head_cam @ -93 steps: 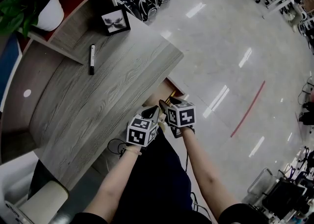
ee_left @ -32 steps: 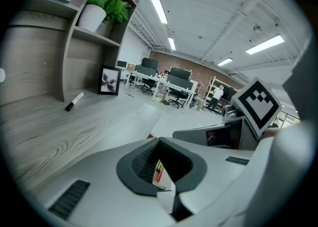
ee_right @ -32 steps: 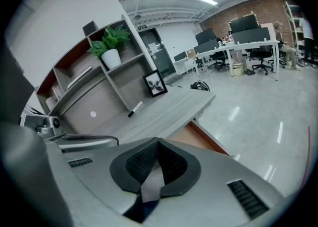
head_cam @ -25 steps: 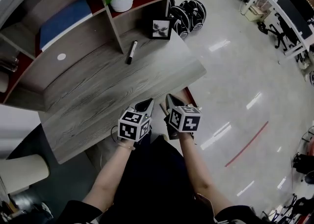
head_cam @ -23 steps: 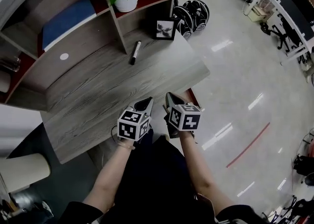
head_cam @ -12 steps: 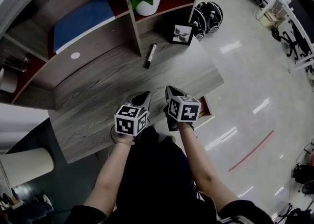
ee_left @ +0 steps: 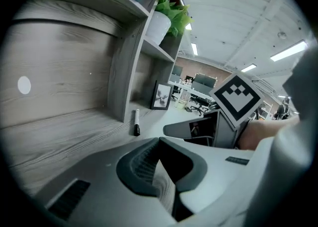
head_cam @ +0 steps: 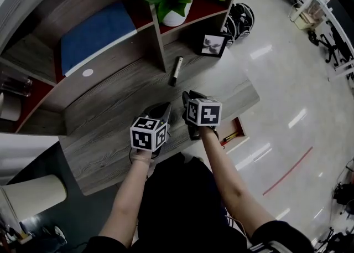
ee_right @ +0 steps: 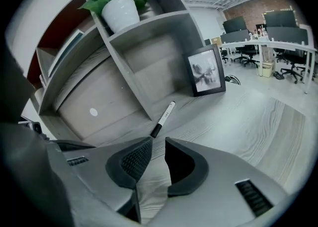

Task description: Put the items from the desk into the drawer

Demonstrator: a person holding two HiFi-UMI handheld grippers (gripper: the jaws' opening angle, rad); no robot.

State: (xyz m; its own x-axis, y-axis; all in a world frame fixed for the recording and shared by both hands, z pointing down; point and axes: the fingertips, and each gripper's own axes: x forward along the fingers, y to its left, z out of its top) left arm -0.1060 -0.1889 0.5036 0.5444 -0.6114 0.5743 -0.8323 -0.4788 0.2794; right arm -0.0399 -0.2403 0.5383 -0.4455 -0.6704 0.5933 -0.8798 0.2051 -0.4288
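We look steeply down on a glossy office floor (head_cam: pixel 287 80) and a grey wood-grain desk (head_cam: pixel 105 135) that fills the middle of the head view. A matching shelf unit (head_cam: pixel 156 36) rises from the desk's far side. One compartment holds a flat blue book (head_cam: pixel 97 33), and the shelf beside it carries a leafy plant in a white pot (head_cam: pixel 176 11). Black-and-white helmets (head_cam: pixel 242 16) sit on the floor past the desk's far corner.

A drawer (head_cam: pixel 235 132) stands pulled out below the desk's near right edge, with a thin yellow item lying inside.

A person's bare forearms reach forward over the desk edge, a marker-cubed tool in each hand. The left gripper (ee_left: pixel 158 139) hangs above the desktop with its jaws brought together, tips touching and nothing between them. Just beside it, the right gripper (ee_right: pixel 159 141) is also over the desktop. Its jaws have just been opening and now stand slightly apart, with only bare wood grain showing in the narrow gap.

A framed black-and-white picture (head_cam: pixel 213 44) stands upright at the desk's far right corner, near the shelf unit's upright panel.

The marker pen (head_cam: pixel 175 71), white-barrelled with a black cap, lies flat on the desktop at the foot of that panel. It sits ahead of both grippers and apart from them, still outside the drawer.
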